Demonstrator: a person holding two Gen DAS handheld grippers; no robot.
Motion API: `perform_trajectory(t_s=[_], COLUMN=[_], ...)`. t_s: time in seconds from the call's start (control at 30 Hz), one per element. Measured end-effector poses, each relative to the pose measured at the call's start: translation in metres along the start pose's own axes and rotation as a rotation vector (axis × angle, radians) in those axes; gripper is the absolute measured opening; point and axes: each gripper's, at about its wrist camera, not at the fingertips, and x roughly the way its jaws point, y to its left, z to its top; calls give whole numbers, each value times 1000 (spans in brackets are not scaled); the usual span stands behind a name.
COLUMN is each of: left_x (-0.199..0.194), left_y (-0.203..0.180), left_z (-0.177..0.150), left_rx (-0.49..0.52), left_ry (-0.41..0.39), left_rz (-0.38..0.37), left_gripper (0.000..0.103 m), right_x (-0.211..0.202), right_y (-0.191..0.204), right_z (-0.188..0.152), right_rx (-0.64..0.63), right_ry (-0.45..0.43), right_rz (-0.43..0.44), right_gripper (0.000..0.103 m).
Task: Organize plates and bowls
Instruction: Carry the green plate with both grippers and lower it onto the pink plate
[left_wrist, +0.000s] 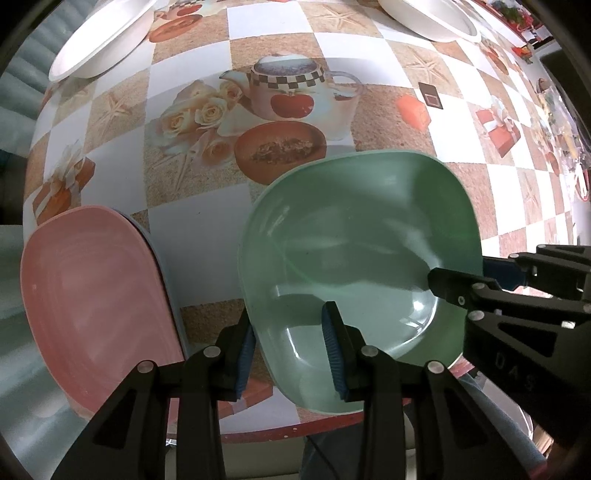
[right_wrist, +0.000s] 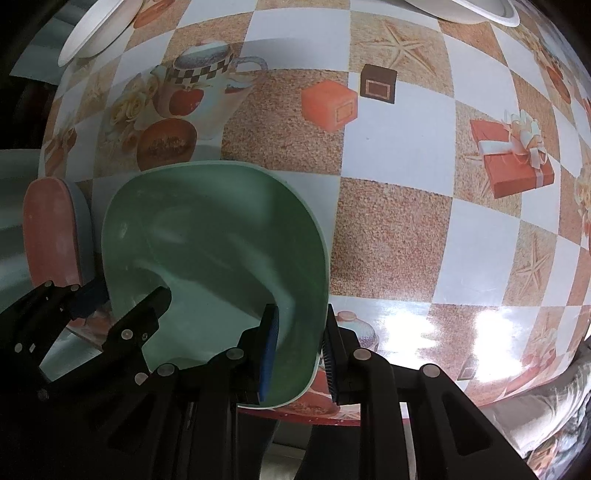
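Note:
A green square-ish bowl (left_wrist: 354, 258) sits near the table's front edge, also in the right wrist view (right_wrist: 221, 240). My left gripper (left_wrist: 290, 354) straddles its left rim, one finger inside and one outside, jaws partly open with a gap. My right gripper (right_wrist: 301, 358) straddles its right rim the same way; it shows in the left wrist view (left_wrist: 458, 275). A pink plate (left_wrist: 96, 302) lies on a blue-grey plate to the left, also in the right wrist view (right_wrist: 51, 229). Two white dishes (left_wrist: 99, 40) (left_wrist: 432, 18) sit at the far side.
The table (left_wrist: 192, 236) wears a checkered cloth with printed teapots, gifts and starfish. Its red front edge (right_wrist: 314, 417) runs just under the bowl. Clutter lies along the far right edge (left_wrist: 554, 122).

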Motion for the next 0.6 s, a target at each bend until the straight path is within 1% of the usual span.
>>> perform_trajectory(t_s=[0.03,0.07,0.13,0.17,0.2,0.4,0.6], left_x=[-3,-10,-5,-13,-14,-19,-41], left_y=[22,19,24,41,45,54,71], left_z=[0,-6,-4,0,1,-8,-15], left_rx=[0,0,-3,-6,-12,-27,-47], left_ry=[1,1,3,7,12,6,-28], left_rz=[0,0,1,1,3,3,8], left_gripper=[38,38,38,38,38,38,38], right_x=[1,1,1,2,2,3,-15], right_y=[1,1,2,2,2,6,12], right_z=[1,1,2,2,1,-4,-7], right_rx=[-2,-1,3,7,10,-3,1], right_ry=[3,4,7,10,12,25,1], right_rz=[-3,-4,-5,0,5,21,43], right_gripper=[25,25,26,26,26,26,26])
